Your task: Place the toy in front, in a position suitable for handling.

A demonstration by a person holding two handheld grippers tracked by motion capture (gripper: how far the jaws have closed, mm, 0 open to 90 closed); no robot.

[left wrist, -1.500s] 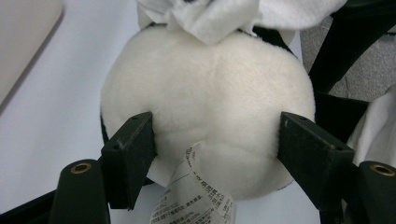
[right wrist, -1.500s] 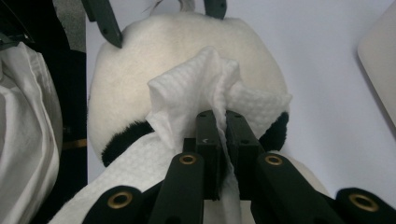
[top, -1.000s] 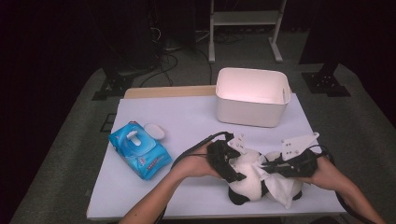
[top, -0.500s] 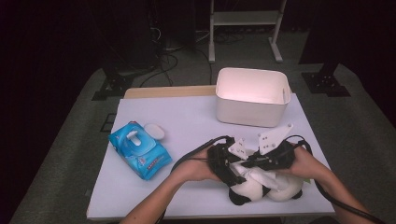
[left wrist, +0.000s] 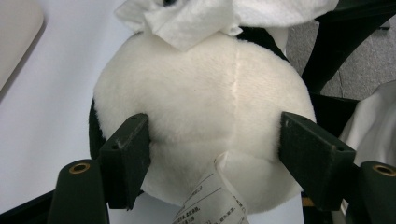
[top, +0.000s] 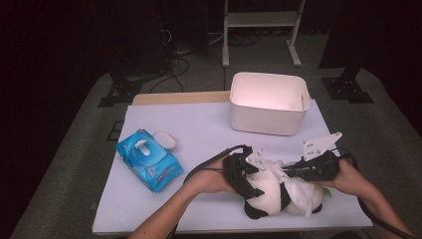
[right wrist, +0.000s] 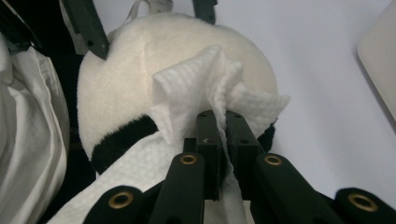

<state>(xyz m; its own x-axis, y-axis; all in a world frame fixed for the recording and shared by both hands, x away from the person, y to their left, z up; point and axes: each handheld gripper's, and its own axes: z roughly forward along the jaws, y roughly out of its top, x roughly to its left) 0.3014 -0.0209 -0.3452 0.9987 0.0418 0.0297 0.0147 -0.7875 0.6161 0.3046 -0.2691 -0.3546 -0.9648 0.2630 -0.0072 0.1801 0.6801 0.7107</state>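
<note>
Panda [top: 266, 191]: lies on its side at the near right of the table [top: 199, 134], in front of the bin [top: 267, 103].
Left gripper [left wrist: 212, 154]: jaws spread wide, pressed against both sides of the panda's white belly, a tag [left wrist: 212, 200] between them.
Right gripper [right wrist: 219, 123]: jaws clamped on a wipe [right wrist: 210, 88] that is draped over the panda.
Wipes pack [top: 148, 158]: far left, well apart.

High view looks forward and down on the whole table [top: 199, 134] from the person's side. Left gripper view sits very close behind the toy panda [left wrist: 201, 107], looking along its jaws. Right gripper view looks close from the opposite side; both share panda and wipe [right wrist: 205, 84].
</note>
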